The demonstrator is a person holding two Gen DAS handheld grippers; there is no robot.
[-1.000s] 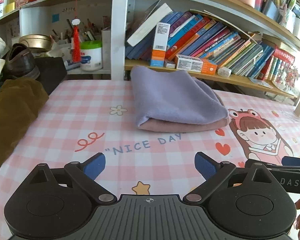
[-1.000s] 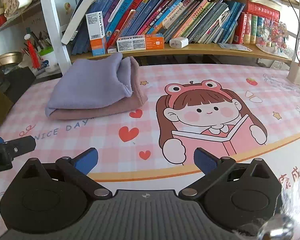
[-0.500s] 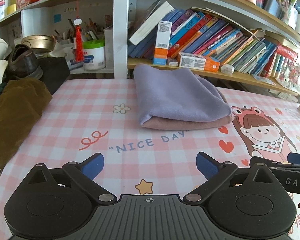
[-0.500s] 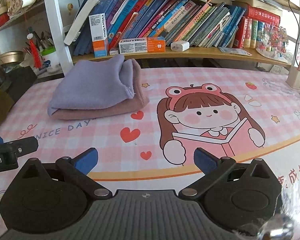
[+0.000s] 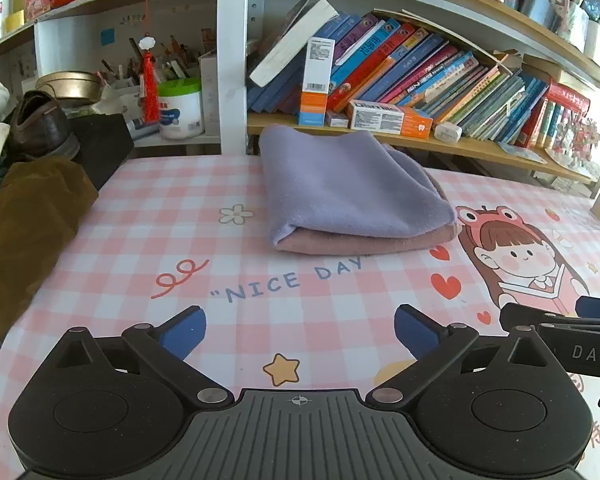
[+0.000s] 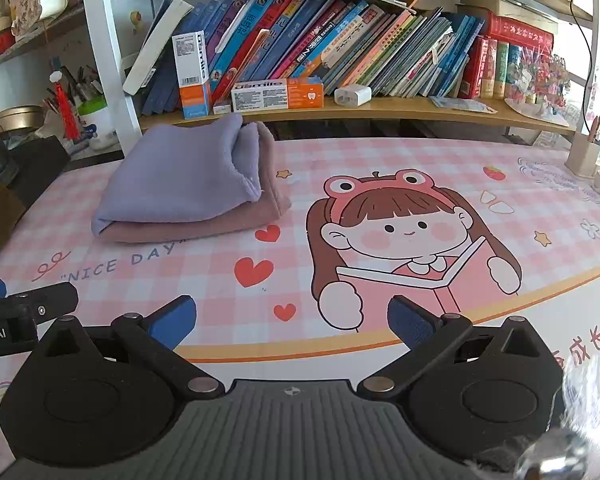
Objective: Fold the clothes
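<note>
A folded lilac cloth [image 5: 348, 188] lies on top of a folded dusty-pink cloth [image 5: 364, 242] at the back of the pink checked table mat [image 5: 180, 240], close to the bookshelf. The same lilac cloth [image 6: 180, 176] and pink cloth [image 6: 204, 224] sit at the upper left in the right wrist view. My left gripper [image 5: 300, 330] hovers open over the mat's front, well short of the pile, with nothing between its blue pads. My right gripper [image 6: 292, 318] is open and empty too, over the cartoon girl print. Each gripper shows at the edge of the other's view.
A brown garment [image 5: 24, 232] is heaped at the table's left edge, with a dark shoe [image 5: 40, 124] behind it. A low shelf of books [image 6: 340, 52] and boxes runs along the back. A pen holder [image 6: 584, 156] stands at the far right.
Both views have shifted slightly, and the folded pile sits a little higher and further right in the left wrist view. Both grippers stay open and the cloths lie as before.
</note>
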